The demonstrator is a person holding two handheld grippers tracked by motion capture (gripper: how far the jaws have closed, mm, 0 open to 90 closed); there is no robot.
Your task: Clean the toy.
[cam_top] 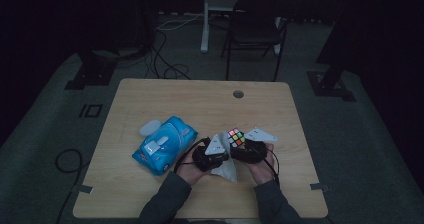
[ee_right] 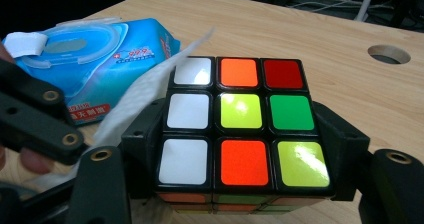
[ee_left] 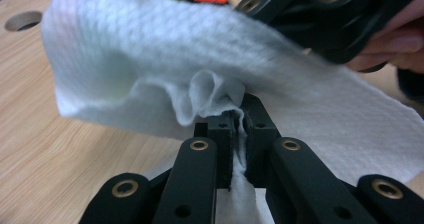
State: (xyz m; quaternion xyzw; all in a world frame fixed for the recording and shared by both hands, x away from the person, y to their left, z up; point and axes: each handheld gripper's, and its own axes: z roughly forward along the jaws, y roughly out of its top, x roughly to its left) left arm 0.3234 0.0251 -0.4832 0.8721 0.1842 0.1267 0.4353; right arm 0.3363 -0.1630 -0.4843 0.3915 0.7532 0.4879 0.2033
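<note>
White, quilted and soft, the wet wipe (ee_left: 165,59) is what I have pinched in my left gripper (ee_left: 239,129): looking along that gripper's own jaws, I see them closed tight on a bunched fold of the sheet, with the rest of it spreading out wide ahead and a tail hanging down between the jaw arms. My right gripper (ee_right: 240,149) is clamped on the puzzle cube (ee_right: 240,121), one jaw pressed against each side of it, and the cube's upper face looks straight back at me in white, orange, red, yellow-green and green squares. In the right gripper view the wipe lies against the cube's white-column side, touching it, and my left gripper's black linkage sits just beyond at the frame's left edge. From the high view, both of my grippers meet near the middle of the wooden table (cam_top: 165,96), toward my edge of it, the left gripper (cam_top: 212,156) just beside the right gripper (cam_top: 250,151), with the cube (cam_top: 236,137) held up between them and the wipe (cam_top: 225,169) drooping below onto the tabletop. The blue pack of wipes (cam_top: 165,144) lies flat to the left of my hands, near the left gripper, its lid flap open. A round cable hole (cam_top: 238,94) sits in the table farther back.
</note>
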